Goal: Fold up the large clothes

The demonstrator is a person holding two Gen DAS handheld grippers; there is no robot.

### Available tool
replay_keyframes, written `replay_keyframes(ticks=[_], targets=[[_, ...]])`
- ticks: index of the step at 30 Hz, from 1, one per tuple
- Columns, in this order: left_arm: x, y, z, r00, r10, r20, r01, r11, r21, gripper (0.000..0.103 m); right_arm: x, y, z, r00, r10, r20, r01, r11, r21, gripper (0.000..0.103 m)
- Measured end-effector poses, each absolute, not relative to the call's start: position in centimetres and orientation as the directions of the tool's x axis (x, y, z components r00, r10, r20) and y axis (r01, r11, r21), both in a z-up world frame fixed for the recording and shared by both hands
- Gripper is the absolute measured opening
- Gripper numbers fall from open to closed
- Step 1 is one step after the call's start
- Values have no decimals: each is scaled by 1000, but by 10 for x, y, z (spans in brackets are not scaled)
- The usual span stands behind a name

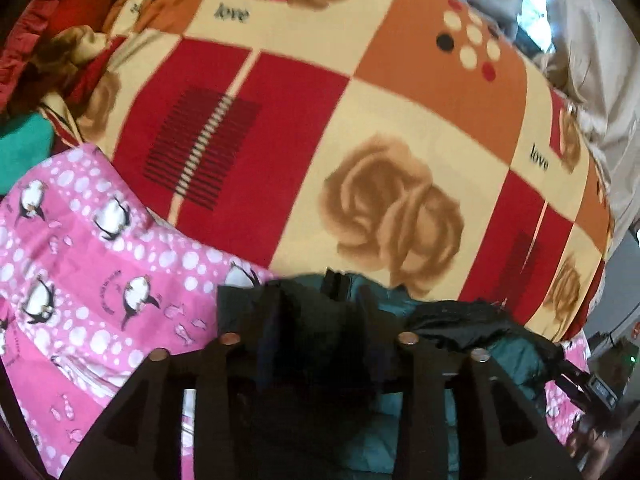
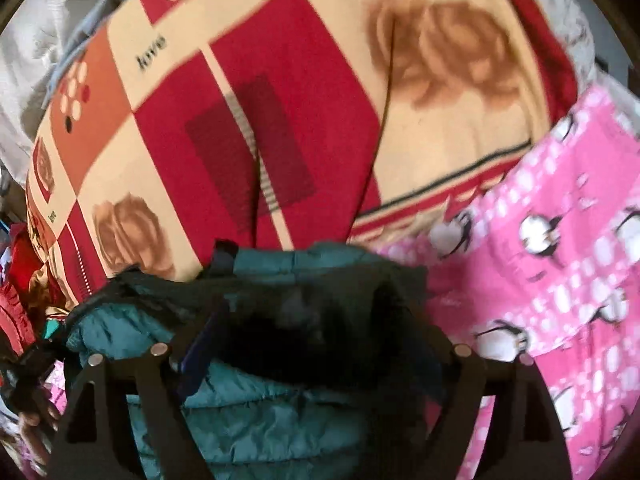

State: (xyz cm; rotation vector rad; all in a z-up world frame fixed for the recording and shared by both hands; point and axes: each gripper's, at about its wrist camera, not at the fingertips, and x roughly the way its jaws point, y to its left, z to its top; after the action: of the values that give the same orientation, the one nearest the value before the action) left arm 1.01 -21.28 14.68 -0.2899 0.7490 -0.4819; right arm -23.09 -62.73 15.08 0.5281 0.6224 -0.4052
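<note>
Both grippers sit over the teal quilted puffer jacket (image 2: 248, 412): right gripper (image 2: 308, 344) jaws wide, left gripper (image 1: 316, 332) jaws narrow around dark fabric; pink penguin-print sheet (image 1: 80, 260) at nine o'clock.

1. The jacket (image 2: 248, 412) lay on the bed, partly on the penguin sheet (image 2: 560, 280) and partly on the rose blanket (image 2: 280, 120).
2. The rose blanket stretched behind the jacket.
3. In the left wrist view, the penguin sheet lay left of the jacket.
4. The right hand-held gripper (image 2: 308, 344) stood over the jacket.
</note>
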Motion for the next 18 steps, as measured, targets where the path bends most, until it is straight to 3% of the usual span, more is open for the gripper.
replay_keyframes(ticks=[2, 5, 10, 15, 18], targets=[[5, -205, 159, 672, -498, -548, 300, 860, -414, 28, -235, -614, 162, 774, -195, -602, 470, 814, 341, 87], [-3, -200, 168, 692, -490, -530, 296, 862, -410, 31, -229, -580, 173, 811, -174, -559, 389, 874, 291, 87], [-9, -227, 151, 660, -435, -613, 313, 900, -302, 31, -171, -525, 155, 755, -64, -653, 246, 950, 192, 86], [3, -257, 116, 643, -304, -703, 297, 945, -137, 31, -110, -501, 118, 665, -152, -731, 244, 969, 21, 86], [13, -264, 103, 636, -271, -722, 290, 952, -102, 31, -90, -510, 103, 644, -162, -748, 269, 963, 22, 86]])
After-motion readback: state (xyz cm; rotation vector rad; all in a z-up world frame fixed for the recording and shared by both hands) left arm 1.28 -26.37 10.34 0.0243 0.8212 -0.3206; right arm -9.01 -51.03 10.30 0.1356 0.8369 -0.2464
